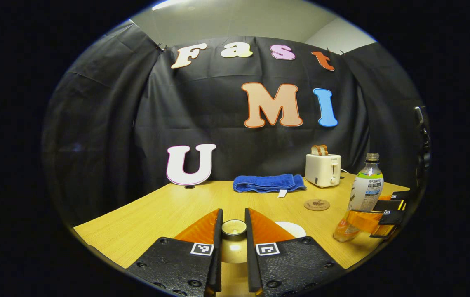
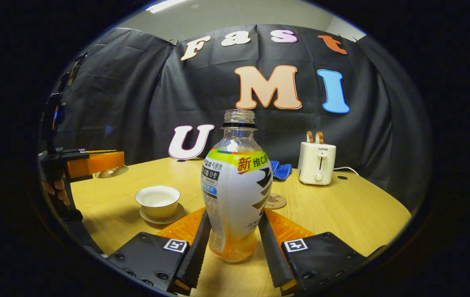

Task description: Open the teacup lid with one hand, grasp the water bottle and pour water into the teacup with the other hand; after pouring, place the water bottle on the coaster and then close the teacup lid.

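Note:
My left gripper point(image 1: 233, 218) is shut on the knob of the teacup lid point(image 1: 233, 243), held off the cup; the right gripper view shows this gripper point(image 2: 103, 163) with the lid point(image 2: 111, 171) at the far left, above the table. The white teacup point(image 2: 157, 201) stands open on its saucer point(image 2: 163, 217); in the left gripper view its rim point(image 1: 292, 228) peeks out behind my finger. My right gripper point(image 2: 235, 214) is shut on the uncapped water bottle point(image 2: 235, 185), low on its body. From the left gripper view the bottle point(image 1: 365, 192) leans slightly, with the right gripper point(image 1: 377, 214) around it. The round coaster point(image 1: 316, 204) lies bare behind the bottle.
A white toaster point(image 1: 323, 169) holding bread stands at the back right, its cord running right. A folded blue towel point(image 1: 268, 182) lies along the back of the wooden table point(image 1: 156, 214). A hand point(image 2: 55, 189) grips the left gripper's handle at the far left.

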`<state>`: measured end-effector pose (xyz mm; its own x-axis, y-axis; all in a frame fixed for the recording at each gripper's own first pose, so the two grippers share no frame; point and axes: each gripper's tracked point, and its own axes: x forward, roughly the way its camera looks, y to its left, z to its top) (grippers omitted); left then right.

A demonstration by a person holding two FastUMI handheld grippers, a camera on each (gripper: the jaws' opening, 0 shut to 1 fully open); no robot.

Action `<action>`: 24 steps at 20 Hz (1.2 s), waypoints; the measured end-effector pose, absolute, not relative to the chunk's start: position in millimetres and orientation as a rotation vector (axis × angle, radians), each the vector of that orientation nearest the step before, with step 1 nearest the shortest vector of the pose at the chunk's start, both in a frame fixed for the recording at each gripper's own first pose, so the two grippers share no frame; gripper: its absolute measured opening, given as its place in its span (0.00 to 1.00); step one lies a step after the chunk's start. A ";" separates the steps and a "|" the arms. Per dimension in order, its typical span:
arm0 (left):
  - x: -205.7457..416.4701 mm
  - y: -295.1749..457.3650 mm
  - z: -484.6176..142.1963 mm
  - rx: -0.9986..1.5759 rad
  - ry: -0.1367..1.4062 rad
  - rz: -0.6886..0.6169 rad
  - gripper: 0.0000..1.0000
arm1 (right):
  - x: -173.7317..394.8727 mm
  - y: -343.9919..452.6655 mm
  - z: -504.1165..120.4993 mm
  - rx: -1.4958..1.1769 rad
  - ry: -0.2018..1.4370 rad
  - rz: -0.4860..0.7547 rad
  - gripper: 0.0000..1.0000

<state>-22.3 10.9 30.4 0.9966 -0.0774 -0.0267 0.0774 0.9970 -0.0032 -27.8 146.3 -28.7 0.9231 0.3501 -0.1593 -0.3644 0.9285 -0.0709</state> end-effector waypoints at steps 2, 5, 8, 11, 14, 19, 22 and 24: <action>-23.0 18.5 27.4 -0.017 0.034 -0.066 0.22 | -27.3 149.3 -27.4 -0.151 0.139 0.377 0.71; -23.6 33.3 24.3 -0.031 0.039 -0.037 0.23 | -25.8 153.8 -25.5 -0.269 0.113 0.385 0.70; -24.9 43.6 25.1 -0.031 0.032 -0.021 0.22 | -21.9 162.0 -25.6 -0.391 0.073 0.394 0.70; -27.3 52.0 25.5 -0.031 0.028 -0.009 0.22 | -20.1 168.0 -26.5 -0.490 0.037 0.396 0.70; -28.4 60.1 23.3 -0.040 0.029 0.003 0.23 | -16.3 168.2 -22.5 -0.620 -0.015 0.369 0.70; -31.0 74.2 23.3 -0.046 0.023 0.023 0.22 | -9.2 179.1 -23.7 -0.812 -0.075 0.362 0.69; -32.2 80.3 22.6 -0.042 0.019 0.035 0.22 | -4.2 180.2 -30.0 -0.909 -0.084 0.352 0.69; -33.3 83.8 22.1 -0.042 0.019 0.038 0.22 | -4.1 180.8 -31.3 -0.984 -0.104 0.344 0.70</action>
<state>-33.3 83.8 22.1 0.9991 0.0375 -0.0194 -0.0382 0.9984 -0.0412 -4.1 180.8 -31.3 0.9412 0.3308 -0.0687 -0.2379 0.5043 -0.8301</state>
